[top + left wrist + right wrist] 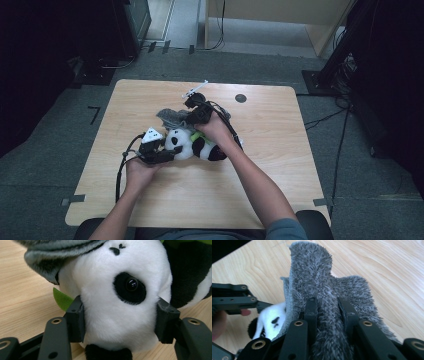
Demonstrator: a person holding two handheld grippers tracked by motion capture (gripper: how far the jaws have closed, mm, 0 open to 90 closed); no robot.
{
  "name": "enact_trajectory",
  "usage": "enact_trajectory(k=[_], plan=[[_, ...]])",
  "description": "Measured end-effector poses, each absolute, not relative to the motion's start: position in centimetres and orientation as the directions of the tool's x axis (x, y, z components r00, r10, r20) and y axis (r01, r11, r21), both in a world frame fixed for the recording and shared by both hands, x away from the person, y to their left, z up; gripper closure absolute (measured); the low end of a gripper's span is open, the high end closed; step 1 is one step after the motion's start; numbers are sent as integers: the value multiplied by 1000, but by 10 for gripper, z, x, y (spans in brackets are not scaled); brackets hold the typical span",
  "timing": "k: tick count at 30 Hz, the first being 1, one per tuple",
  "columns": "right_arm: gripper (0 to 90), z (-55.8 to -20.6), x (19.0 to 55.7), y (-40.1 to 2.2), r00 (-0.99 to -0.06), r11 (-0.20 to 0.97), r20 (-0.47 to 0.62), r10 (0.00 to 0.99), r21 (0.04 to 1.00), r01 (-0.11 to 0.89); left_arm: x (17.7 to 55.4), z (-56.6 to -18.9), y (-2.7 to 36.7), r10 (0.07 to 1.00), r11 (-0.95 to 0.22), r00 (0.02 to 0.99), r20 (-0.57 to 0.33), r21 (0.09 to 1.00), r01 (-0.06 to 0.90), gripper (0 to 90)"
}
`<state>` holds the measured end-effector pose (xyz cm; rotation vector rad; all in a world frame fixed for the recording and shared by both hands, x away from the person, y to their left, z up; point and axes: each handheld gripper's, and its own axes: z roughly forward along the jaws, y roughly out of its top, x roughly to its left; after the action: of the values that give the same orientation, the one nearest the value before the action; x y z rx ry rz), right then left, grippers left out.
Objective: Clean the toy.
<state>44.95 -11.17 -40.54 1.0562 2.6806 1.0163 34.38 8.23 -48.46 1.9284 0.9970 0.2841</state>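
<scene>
1. Pale wood worktop point(260, 170) stands on grey carpet with dark cabinets behind; a plush panda point(196, 145) lies on its side near the middle, a grey fuzzy cloth point(172, 117) bunched at its eleven o'clock.
2. Left tool point(170, 152) is clenched on the panda's white head – both pads dent the fur, one on each cheek. The toy sits at twelve o'clock from this tool, pressed right between its jaws.
3. Right tool point(192, 114) is clamped on a fold of the cloth, which stands up at twelve o'clock from it and drapes toward the panda's head.
4. The step looks like drawing the cloth over the toy. To do it well, keep the head pinned steady, pull the fold low and evenly – a high tug would likely slip the fuzzy pile out of the pinch.
</scene>
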Motion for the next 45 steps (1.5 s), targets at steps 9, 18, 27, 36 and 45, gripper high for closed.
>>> enact_trajectory(k=[9,18,27,36,45], plan=[[749,-407,452,-139,-737,543,143,660,587,600,342,-484,79,735,-261,653,-185,811,524,434],[751,-397,459,-172,-688,508,118,716,587,630,344,-484,80,730,-256,653,-202,805,535,435],[755,-398,460,-205,-647,513,73,759,545,663,344,-483,80,727,-259,656,-203,804,536,433],[759,-389,457,-218,-630,473,85,772,587,658,342,-483,80,712,-279,679,-181,814,510,397],[758,-362,454,-198,-661,423,122,741,679,600,344,-483,80,711,-260,673,-204,813,521,374]])
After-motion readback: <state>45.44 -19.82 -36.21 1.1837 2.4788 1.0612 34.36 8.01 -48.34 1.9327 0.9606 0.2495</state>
